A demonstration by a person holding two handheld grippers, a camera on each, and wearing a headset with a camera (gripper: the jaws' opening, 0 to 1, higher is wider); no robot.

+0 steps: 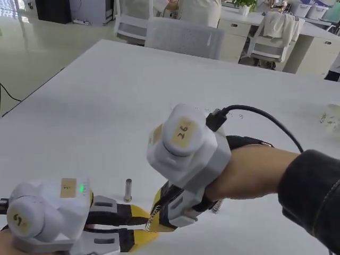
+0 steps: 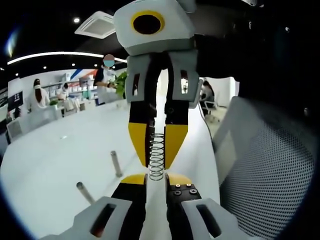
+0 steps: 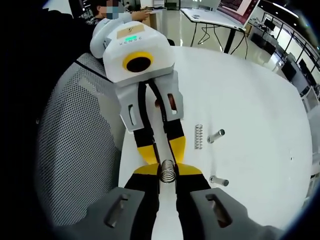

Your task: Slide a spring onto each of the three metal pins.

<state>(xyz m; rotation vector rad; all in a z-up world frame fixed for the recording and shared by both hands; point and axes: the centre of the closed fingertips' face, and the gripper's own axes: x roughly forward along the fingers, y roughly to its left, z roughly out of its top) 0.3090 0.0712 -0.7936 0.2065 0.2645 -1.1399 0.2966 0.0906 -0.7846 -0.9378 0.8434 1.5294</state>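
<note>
A thin metal spring (image 2: 157, 152) (image 3: 168, 171) (image 1: 153, 216) is held between my two grippers, which face each other tip to tip low over the white table (image 1: 106, 106). My right gripper (image 3: 168, 174) (image 2: 157, 150) is shut on it along its yellow jaws. My left gripper (image 2: 156, 179) (image 3: 164, 152) closes on the spring's other end. Two short metal pins (image 2: 116, 163) (image 2: 85, 192) stand upright on the table beside the jaws, also seen as pins (image 3: 216, 135) (image 3: 219, 180); one pin (image 1: 127, 190) stands just beyond the left gripper. A loose spring (image 3: 198, 136) (image 1: 215, 206) lies on the table.
The table's near edge is right beneath the grippers, with a grey mesh chair (image 2: 265, 165) (image 3: 80, 150) below it. A black cable (image 1: 265, 119) runs from the right gripper. Chairs (image 1: 183, 37) and desks stand beyond the table's far edge.
</note>
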